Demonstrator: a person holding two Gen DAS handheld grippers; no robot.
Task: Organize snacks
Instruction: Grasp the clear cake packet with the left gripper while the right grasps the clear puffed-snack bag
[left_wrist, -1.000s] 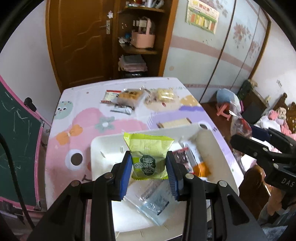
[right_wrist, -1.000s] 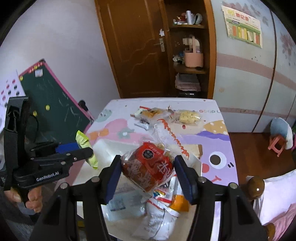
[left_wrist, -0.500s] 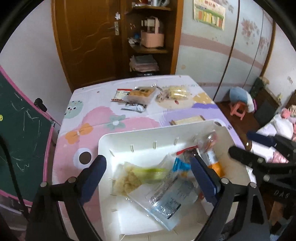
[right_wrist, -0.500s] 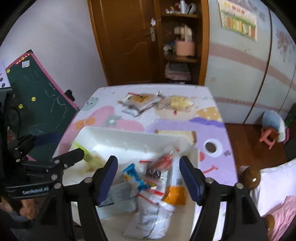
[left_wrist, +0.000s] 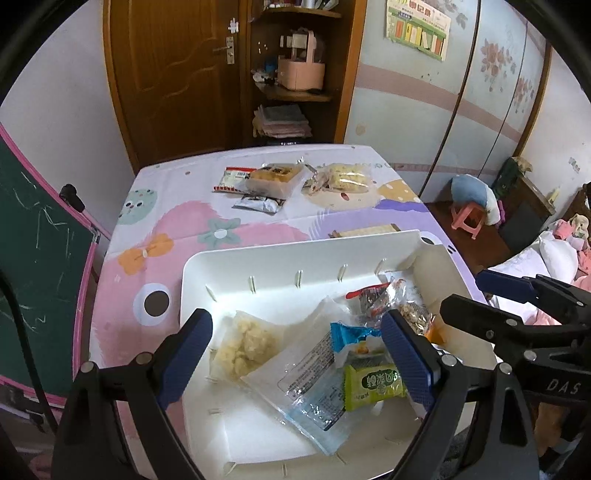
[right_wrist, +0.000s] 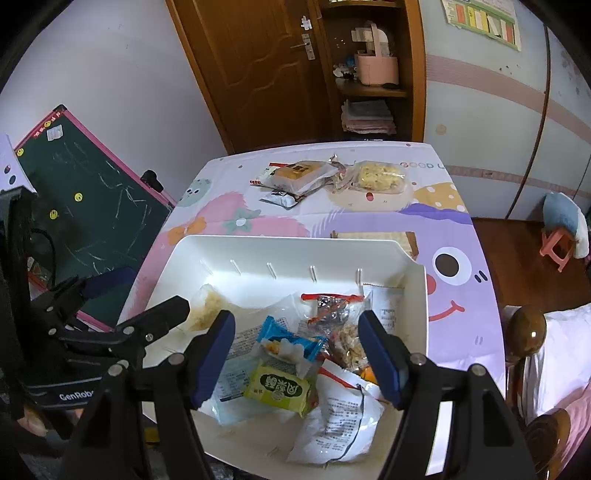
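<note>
Tray (left_wrist: 280, 258) (right_wrist: 280, 245): white rigid plastic, rectangular, rounded corners, slotted inner walls; lies on the near part of the table. All places below are given from this tray.

Contents, heaped toward its right half:
- green packet (left_wrist: 373, 384) (right_wrist: 279, 389), glossy film, dark lettering, lying flat on top of the heap.
- blue packet (left_wrist: 351, 332) (right_wrist: 288, 338), crinkled foil, just behind the green one and touching it.
- clear bag (left_wrist: 306, 369), flat printed film, under both.
- red-edged packet (left_wrist: 373, 299) (right_wrist: 332, 306), transparent, dark pieces inside.
- white bag (right_wrist: 340, 413), matte, printed text, at the near right corner.
- pale lumpy bag (left_wrist: 247, 343) (right_wrist: 207, 306), clear wrap over crumbly yellowish pieces, alone in the left half.

Beyond the tray, well apart, on the far part of the table: cake packet (left_wrist: 275, 177) (right_wrist: 299, 173), rectangular, clear wrap over orange-brown filling; yellow snack bag (left_wrist: 343, 177) (right_wrist: 380, 177) beside it; small dark sachet (left_wrist: 258, 203) (right_wrist: 280, 197) in front.

Table (left_wrist: 207, 229) (right_wrist: 450, 229): covered in smooth cartoon-print cloth, pink and purple.

Left gripper (left_wrist: 299, 354) (right_wrist: 136, 306): black frame, ribbed blue pads, fingers spread wide above the tray, holding nothing.

Right gripper (right_wrist: 295, 354) (left_wrist: 480, 291): same build, fingers spread wide over the heap, empty.

Left of the tray, off the table: chalkboard (left_wrist: 33, 251) (right_wrist: 92, 206), green, pink-framed.
</note>
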